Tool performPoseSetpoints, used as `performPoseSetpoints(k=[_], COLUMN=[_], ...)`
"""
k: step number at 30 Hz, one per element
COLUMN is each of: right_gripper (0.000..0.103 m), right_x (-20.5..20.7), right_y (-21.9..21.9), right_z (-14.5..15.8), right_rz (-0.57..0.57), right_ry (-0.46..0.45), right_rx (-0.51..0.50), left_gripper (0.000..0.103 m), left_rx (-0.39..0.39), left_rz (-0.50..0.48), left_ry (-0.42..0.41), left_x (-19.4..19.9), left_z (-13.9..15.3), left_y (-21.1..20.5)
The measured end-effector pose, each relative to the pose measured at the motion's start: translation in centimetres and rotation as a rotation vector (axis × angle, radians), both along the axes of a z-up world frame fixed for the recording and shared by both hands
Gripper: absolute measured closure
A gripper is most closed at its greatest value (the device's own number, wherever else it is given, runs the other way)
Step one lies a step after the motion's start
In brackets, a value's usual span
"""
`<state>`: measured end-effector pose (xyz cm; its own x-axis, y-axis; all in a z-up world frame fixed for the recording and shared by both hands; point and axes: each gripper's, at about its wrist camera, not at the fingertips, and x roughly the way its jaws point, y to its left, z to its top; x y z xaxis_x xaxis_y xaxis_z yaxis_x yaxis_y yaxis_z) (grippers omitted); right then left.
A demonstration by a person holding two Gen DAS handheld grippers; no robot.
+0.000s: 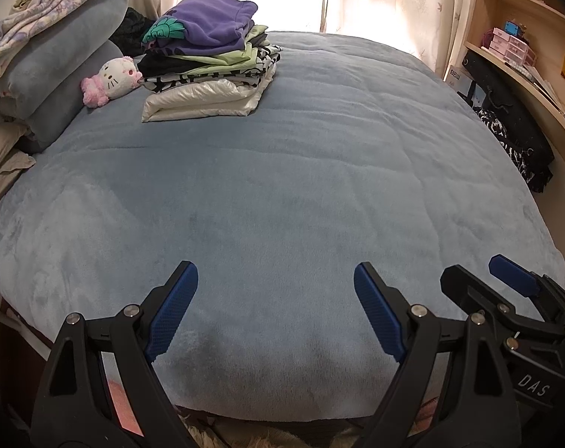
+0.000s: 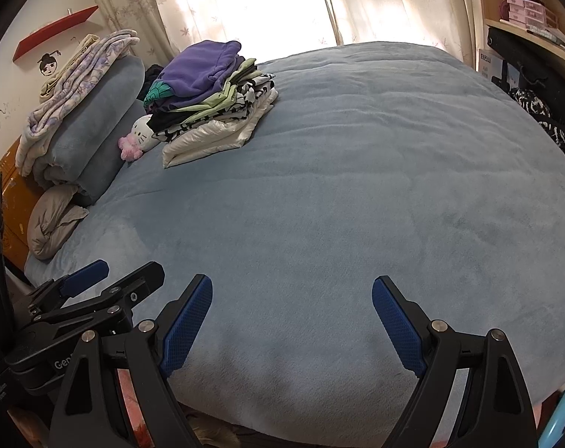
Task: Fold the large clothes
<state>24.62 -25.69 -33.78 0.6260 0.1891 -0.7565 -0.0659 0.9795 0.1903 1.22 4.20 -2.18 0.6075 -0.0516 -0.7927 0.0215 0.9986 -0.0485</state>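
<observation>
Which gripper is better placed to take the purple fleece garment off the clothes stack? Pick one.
Left, marginally. Both the left gripper and the right gripper hang open above the blue blanket, but the purple fleece garment tops the stack on the left gripper's side.

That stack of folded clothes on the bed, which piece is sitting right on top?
The purple garment tops the stack of folded clothes. Under it come green, black and black-and-white patterned pieces, with the shiny white one at the very bottom, on the blue blanket.

One stack of folded clothes (image 1: 211,59), one plush cat (image 1: 112,80) — two hand-held grippers.
</observation>
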Motion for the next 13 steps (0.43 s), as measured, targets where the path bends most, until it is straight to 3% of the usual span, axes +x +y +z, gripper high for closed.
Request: performPoseSetpoints(k=[13], right_gripper=[0.014], right_x=[0.19], right_y=[0.59], right_z=[-0.16], right_rz=[0.004], right_ry=[0.004], right_rx=[0.000], left_gripper=[0.019], left_rx=[0.005], left_rz=[0.005], left_ry=[0.006], left_x=[-0.15], left_z=[-0.16], left_y=[0.17])
